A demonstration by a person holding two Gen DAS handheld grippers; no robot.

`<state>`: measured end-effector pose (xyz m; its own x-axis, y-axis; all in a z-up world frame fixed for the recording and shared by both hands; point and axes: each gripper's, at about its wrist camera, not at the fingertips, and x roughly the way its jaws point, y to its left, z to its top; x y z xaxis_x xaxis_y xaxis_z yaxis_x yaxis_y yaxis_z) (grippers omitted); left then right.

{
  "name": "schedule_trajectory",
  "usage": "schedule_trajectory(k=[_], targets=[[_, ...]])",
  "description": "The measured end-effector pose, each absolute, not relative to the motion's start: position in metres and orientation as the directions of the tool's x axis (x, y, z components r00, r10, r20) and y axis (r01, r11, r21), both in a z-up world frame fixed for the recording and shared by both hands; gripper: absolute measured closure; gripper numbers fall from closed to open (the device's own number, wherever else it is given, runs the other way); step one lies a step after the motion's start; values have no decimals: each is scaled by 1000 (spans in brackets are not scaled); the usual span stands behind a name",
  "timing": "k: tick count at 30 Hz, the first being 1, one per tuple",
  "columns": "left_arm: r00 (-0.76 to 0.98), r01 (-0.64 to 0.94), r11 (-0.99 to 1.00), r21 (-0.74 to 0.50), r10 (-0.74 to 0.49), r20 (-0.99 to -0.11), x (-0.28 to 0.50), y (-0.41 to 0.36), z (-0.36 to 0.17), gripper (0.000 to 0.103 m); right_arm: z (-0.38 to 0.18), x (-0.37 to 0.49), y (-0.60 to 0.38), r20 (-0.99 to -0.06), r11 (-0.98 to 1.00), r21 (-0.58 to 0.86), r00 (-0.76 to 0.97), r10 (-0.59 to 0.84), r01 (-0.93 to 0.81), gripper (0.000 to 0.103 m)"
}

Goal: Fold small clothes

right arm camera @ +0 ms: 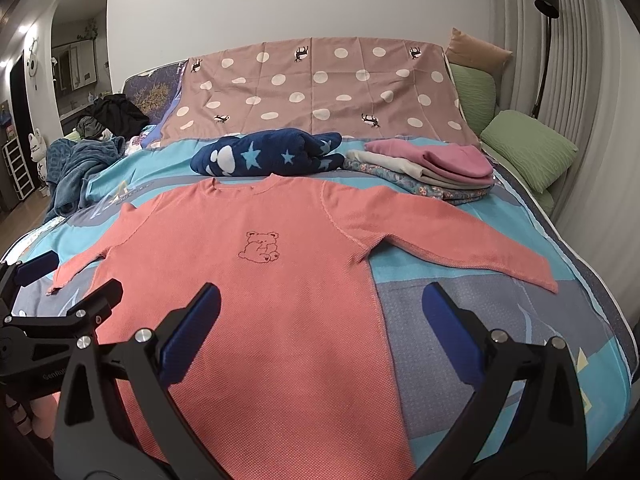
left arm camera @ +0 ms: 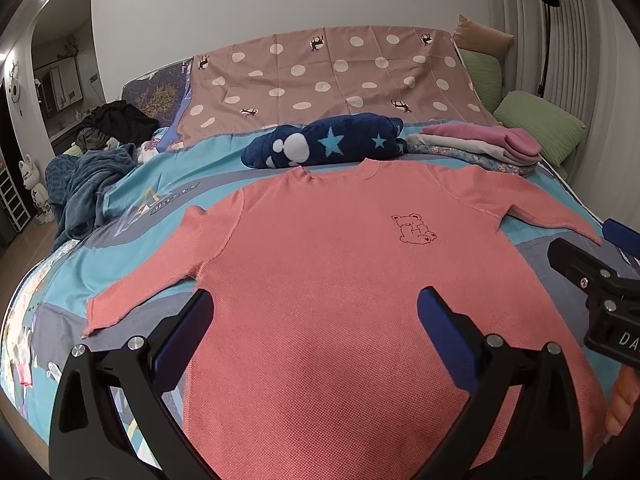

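A coral-pink long-sleeved shirt (left arm camera: 320,280) with a small bear outline on the chest lies flat, face up, on the bed, both sleeves spread out; it also shows in the right wrist view (right arm camera: 256,300). My left gripper (left arm camera: 316,320) is open and empty, hovering over the shirt's lower body. My right gripper (right arm camera: 320,312) is open and empty, over the shirt's right hem edge. The right gripper also shows at the right edge of the left wrist view (left arm camera: 592,256), the left gripper at the left edge of the right wrist view (right arm camera: 68,276).
A navy star-patterned fleece (left arm camera: 324,142) lies just beyond the collar. A stack of folded clothes, pink on top (left arm camera: 480,140), sits at the back right. Green pillows (left arm camera: 540,124) line the right side. A blue blanket (left arm camera: 84,184) and dark clothes (left arm camera: 120,120) lie at the left.
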<state>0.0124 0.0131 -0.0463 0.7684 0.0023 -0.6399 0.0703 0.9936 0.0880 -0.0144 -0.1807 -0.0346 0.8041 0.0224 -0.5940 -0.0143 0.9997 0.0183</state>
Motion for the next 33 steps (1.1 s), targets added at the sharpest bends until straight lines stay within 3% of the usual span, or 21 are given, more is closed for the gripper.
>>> schedule_trajectory(k=[15, 22, 28, 32, 33], targets=[[750, 77, 995, 71, -11, -661, 16, 15, -53, 1, -35, -15, -180, -597, 1000, 17, 802, 22, -15, 2], [743, 72, 997, 2, -53, -667, 18, 28, -57, 1, -37, -14, -178, -599, 1000, 15, 800, 19, -13, 2], [789, 65, 990, -121, -126, -601, 14, 62, -55, 1, -43, -11, -178, -608, 1000, 0, 794, 15, -19, 2], [797, -14, 947, -322, -184, -575, 20, 124, -60, 4, -42, -4, -180, -618, 1000, 1, 787, 9, -11, 2], [793, -49, 926, -374, -191, -578, 23, 143, -65, 9, -42, -2, -182, -622, 1000, 5, 783, 9, -7, 2]])
